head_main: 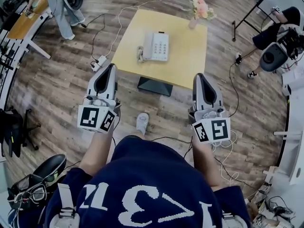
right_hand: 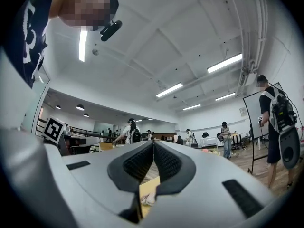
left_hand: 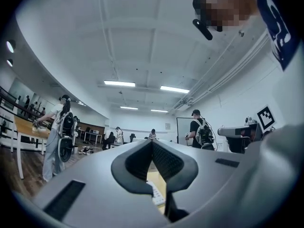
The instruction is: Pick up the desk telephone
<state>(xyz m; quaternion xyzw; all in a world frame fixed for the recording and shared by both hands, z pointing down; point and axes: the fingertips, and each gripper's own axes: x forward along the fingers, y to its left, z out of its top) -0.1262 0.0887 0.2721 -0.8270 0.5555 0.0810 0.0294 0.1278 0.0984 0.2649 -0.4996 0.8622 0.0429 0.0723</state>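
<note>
- My left gripper (head_main: 111, 67) is clenched. In its own view the two dark pads meet along a single seam with nothing between them.
- My right gripper (head_main: 200, 76) is clenched as well, its pads pressed together and empty.
- In the head view both grippers are held out in front of me, side by side and well apart. Each has its marker cube towards me and its tip towards the table (head_main: 190, 61).
- The phone (head_main: 156, 46) lies flat on the yellow tabletop, a little left of the middle and well short of both grippers. Neither gripper touches it.
- Its handset (head_main: 140, 54) rests along the phone's left edge, and the keypad faces up.
- A vase of pink flowers (head_main: 198, 11) stands near the table's far right corner, apart from the phone.
- Through the gap under the left jaws I see a strip of yellow tabletop and part of the white keypad.
- Under the right jaws I see yellow tabletop and a pale pinkish shape that I cannot identify.
- A dark base (head_main: 155, 86) sits on the wood floor under the table's near edge.
- A power strip (head_main: 99, 61) with cables lies off the table's left corner.
- A person (head_main: 59, 8) stands at a desk at the far left, and another (head_main: 275, 32) crouches at the right edge.
</note>
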